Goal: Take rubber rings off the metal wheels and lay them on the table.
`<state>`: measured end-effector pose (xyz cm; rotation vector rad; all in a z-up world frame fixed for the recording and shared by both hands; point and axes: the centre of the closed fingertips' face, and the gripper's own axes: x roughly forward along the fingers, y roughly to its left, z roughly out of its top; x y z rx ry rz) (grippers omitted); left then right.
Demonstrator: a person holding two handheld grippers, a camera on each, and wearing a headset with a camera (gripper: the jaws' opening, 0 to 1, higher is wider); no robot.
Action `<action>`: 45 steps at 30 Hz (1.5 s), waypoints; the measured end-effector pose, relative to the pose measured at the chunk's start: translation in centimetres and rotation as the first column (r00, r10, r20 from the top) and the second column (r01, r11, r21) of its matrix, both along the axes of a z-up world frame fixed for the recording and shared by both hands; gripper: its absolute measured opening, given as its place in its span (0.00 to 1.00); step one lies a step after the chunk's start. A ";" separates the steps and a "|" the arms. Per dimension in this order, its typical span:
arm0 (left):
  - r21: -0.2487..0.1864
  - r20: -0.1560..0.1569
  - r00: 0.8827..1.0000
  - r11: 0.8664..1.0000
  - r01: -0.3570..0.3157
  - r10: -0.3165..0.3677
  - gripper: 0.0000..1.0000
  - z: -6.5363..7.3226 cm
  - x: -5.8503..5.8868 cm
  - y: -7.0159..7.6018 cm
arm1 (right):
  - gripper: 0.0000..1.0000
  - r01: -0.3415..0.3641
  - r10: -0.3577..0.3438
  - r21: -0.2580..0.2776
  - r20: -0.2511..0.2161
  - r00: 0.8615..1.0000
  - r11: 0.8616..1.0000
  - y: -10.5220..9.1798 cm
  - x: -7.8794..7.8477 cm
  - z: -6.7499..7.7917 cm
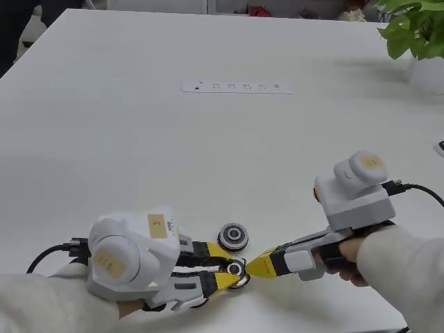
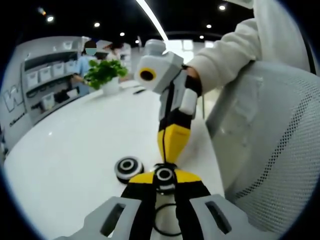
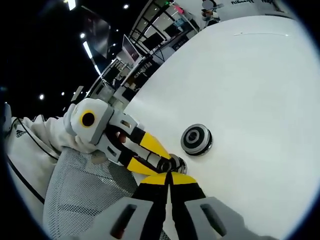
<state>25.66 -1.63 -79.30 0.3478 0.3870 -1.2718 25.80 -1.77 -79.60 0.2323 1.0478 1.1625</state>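
Left gripper (image 1: 229, 266) around metal wheel (image 1: 236, 269) — white table (image 1: 139, 139), power strip (image 1: 236, 87), plant (image 1: 415, 28) beyond

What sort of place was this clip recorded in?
Probably an office or lab workspace: a large white table with a power strip, a potted plant, and shelves of storage bins behind.
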 end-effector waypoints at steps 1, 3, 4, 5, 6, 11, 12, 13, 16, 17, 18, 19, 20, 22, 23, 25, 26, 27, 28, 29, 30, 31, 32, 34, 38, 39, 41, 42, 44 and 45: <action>-0.001 0.000 1.000 1.000 0.000 0.000 0.14 0.0 0.0 0.0 | 0.00 -0.001 0.001 0.000 0.001 1.000 1.000 0.0 0.0 0.0; -0.001 -0.001 1.000 1.000 -0.001 0.001 0.14 0.0 0.0 0.0 | 0.00 -0.001 0.001 0.001 0.002 1.000 1.000 0.0 0.0 0.0; -0.001 -0.001 1.000 1.000 -0.001 0.001 0.14 0.0 0.0 0.0 | 0.00 0.000 0.000 0.001 0.002 1.000 1.000 0.0 0.0 0.0; -0.002 0.000 1.000 1.000 -0.001 0.001 0.14 0.0 0.0 0.0 | 0.00 0.000 0.000 0.002 0.000 1.000 1.000 0.0 0.0 0.0; -0.002 -0.001 1.000 1.000 -0.001 0.001 0.14 0.0 0.0 0.0 | 0.00 0.000 0.000 0.002 0.000 1.000 1.000 0.0 0.0 0.0; -0.002 -0.001 1.000 1.000 -0.002 0.002 0.14 0.0 0.0 0.0 | 0.00 -0.007 0.007 0.004 0.007 1.000 1.000 0.0 -0.1 0.1; -0.002 -0.001 1.000 1.000 -0.002 0.002 0.14 0.0 0.0 0.0 | 0.00 -0.011 0.011 0.002 0.014 1.000 1.000 0.0 -0.1 0.1; -0.002 -0.001 1.000 1.000 -0.001 0.001 0.14 0.0 0.0 0.0 | 0.00 -0.015 0.015 0.000 0.018 1.000 1.000 0.1 -0.1 0.1; -0.003 -0.001 1.000 1.000 -0.001 0.001 0.14 0.0 0.0 0.0 | 0.00 -0.016 0.016 0.001 0.019 1.000 1.000 0.1 -0.1 0.1; -0.003 -0.001 1.000 1.000 -0.001 0.001 0.14 0.0 0.0 0.0 | 0.00 -0.017 0.017 0.002 0.020 1.000 1.000 0.1 -0.1 0.1; -0.003 0.000 1.000 1.000 -0.001 0.001 0.14 0.0 0.0 0.0 | 0.00 -0.018 0.018 0.002 0.021 1.000 1.000 0.2 -0.1 0.1; -0.003 0.001 1.000 1.000 0.000 0.000 0.14 0.0 0.0 0.0 | 0.00 -0.019 0.019 0.003 0.021 1.000 1.000 0.2 -0.1 0.1; -0.002 0.002 1.000 1.000 -0.001 0.001 0.14 0.0 0.0 0.0 | 0.00 -0.020 0.020 0.003 0.022 1.000 1.000 0.2 -0.1 0.1; -0.002 0.002 1.000 1.000 -0.002 0.002 0.14 0.0 0.0 0.0 | 0.00 -0.021 0.021 0.002 0.025 0.999 1.000 0.2 -0.1 0.1; -0.003 0.002 1.000 1.000 -0.002 0.002 0.14 0.0 0.0 0.0 | 0.00 -0.021 0.021 0.002 0.024 0.999 1.000 0.2 -0.1 0.1; -0.004 0.002 1.000 1.000 -0.002 0.002 0.14 0.0 0.0 0.0 | 0.00 -0.021 0.021 0.002 0.024 0.999 1.000 0.2 -0.1 0.2; -0.004 0.002 1.000 1.000 -0.002 0.002 0.14 0.0 0.0 0.0 | 0.00 -0.023 0.023 0.003 0.026 0.999 1.000 0.2 -0.1 0.2; -0.004 0.002 1.000 1.000 -0.002 0.002 0.14 0.0 0.0 0.0 | 0.00 -0.024 0.024 0.003 0.027 0.999 1.000 0.2 -0.1 0.2; -0.004 0.002 1.000 1.000 -0.002 0.002 0.14 0.0 0.0 0.0 | 0.00 -0.024 0.024 0.003 0.028 0.999 1.000 0.2 -0.1 0.2; -0.004 0.002 1.000 1.000 -0.002 0.002 0.14 0.0 0.0 0.0 | 0.00 -0.024 0.024 0.003 0.027 0.999 1.000 0.2 -0.1 0.2; -0.004 0.002 1.000 1.000 -0.002 0.002 0.14 0.0 0.0 0.0 | 0.00 -0.023 0.023 0.004 0.026 0.999 1.000 0.2 -0.1 0.2; -0.005 0.001 1.000 1.000 -0.002 0.002 0.14 0.0 0.0 0.0 | 0.00 -0.022 0.022 0.006 0.024 0.999 1.000 0.2 -0.1 0.2; -0.005 0.001 1.000 1.000 -0.003 0.003 0.14 0.0 0.0 0.0 | 0.00 -0.022 0.021 0.006 0.024 0.999 1.000 0.2 -0.1 0.3; -0.005 0.001 1.000 1.000 -0.002 0.002 0.14 0.0 0.0 0.0 | 0.00 -0.021 0.021 0.008 0.023 1.000 1.000 0.2 -0.2 0.3; -0.005 0.001 1.000 1.000 -0.003 0.003 0.14 0.0 0.0 0.0 | 0.00 -0.021 0.020 0.009 0.022 1.000 1.000 0.3 -0.2 0.3; -0.005 0.001 1.000 1.000 -0.003 0.003 0.14 0.0 0.0 0.0 | 0.00 -0.021 0.021 0.010 0.022 1.000 1.000 0.3 -0.2 0.3; -0.006 0.001 1.000 1.000 -0.003 0.003 0.14 0.0 0.0 0.0 | 0.00 -0.023 0.023 0.010 0.024 0.999 1.000 0.3 -0.1 0.4; -0.006 0.001 1.000 1.000 -0.003 0.003 0.14 0.0 0.0 0.0 | 0.00 -0.023 0.023 0.009 0.024 0.999 1.000 0.3 -0.1 0.4; -0.007 0.001 1.000 1.000 -0.003 0.003 0.14 0.0 0.0 0.0 | 0.00 -0.024 0.024 0.009 0.026 0.999 1.000 0.3 -0.1 0.3; -0.007 0.001 1.000 1.000 -0.003 0.003 0.14 0.0 0.0 0.0 | 0.00 -0.024 0.024 0.008 0.027 0.999 1.000 0.2 -0.1 0.3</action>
